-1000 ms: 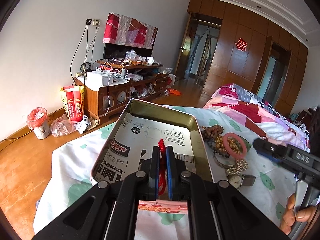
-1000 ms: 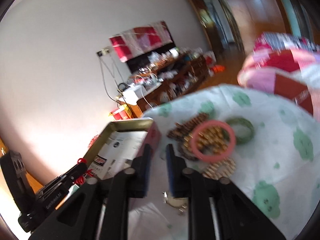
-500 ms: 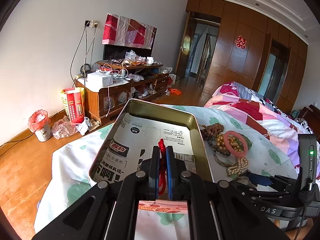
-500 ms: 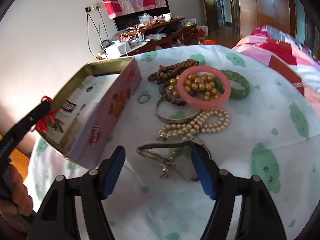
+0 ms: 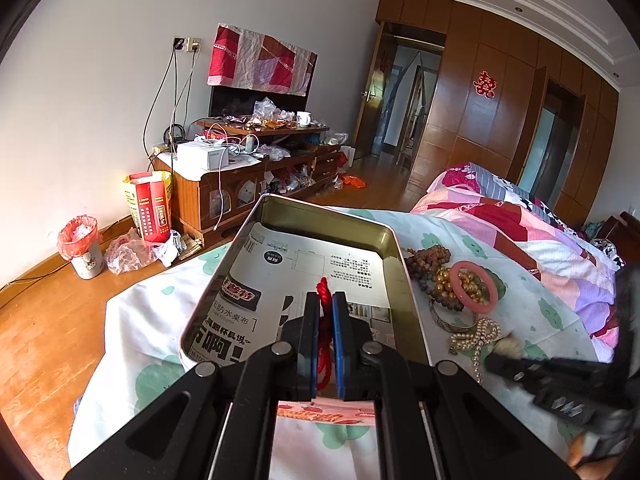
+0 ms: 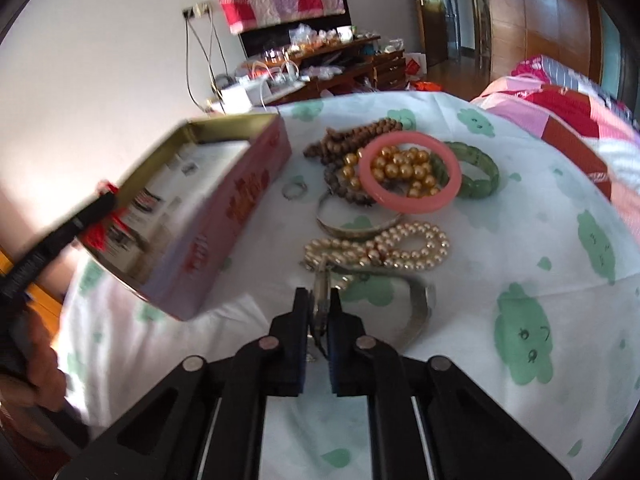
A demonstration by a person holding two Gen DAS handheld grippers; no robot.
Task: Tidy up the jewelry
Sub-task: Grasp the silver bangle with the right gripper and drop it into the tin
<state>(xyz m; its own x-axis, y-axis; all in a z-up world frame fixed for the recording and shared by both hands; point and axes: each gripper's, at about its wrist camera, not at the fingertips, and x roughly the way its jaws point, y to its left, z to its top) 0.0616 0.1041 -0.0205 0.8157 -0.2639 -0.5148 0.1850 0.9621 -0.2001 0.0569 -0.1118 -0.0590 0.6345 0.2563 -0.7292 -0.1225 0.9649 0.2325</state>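
My left gripper [image 5: 326, 300] is shut on a red cord [image 5: 323, 289] above the near end of an open metal tin [image 5: 394, 240] lined with printed paper; the tin [image 6: 256, 184] has pink sides. My right gripper [image 6: 319, 298] is shut on the metal band of a wristwatch [image 6: 420, 308] lying on the bedsheet. Beyond it lie a pearl necklace [image 6: 384, 246], a silver bangle [image 6: 352, 230], a pink bangle [image 6: 408, 172] over gold beads, a green bangle [image 6: 478, 176], brown wooden beads [image 6: 356, 136] and a small ring [image 6: 295, 191]. The same pile [image 5: 460, 284] shows right of the tin.
The jewelry lies on a white sheet with green prints [image 6: 524, 332] over a bed. A pink patchwork quilt [image 5: 520, 228] lies at the right. A cluttered TV cabinet [image 5: 240, 176], a red box [image 5: 150, 208] and a bin [image 5: 82, 246] stand by the far wall.
My right gripper went from wide open around the watch to shut on its band. My left gripper has stayed shut on the red cord over the tin.
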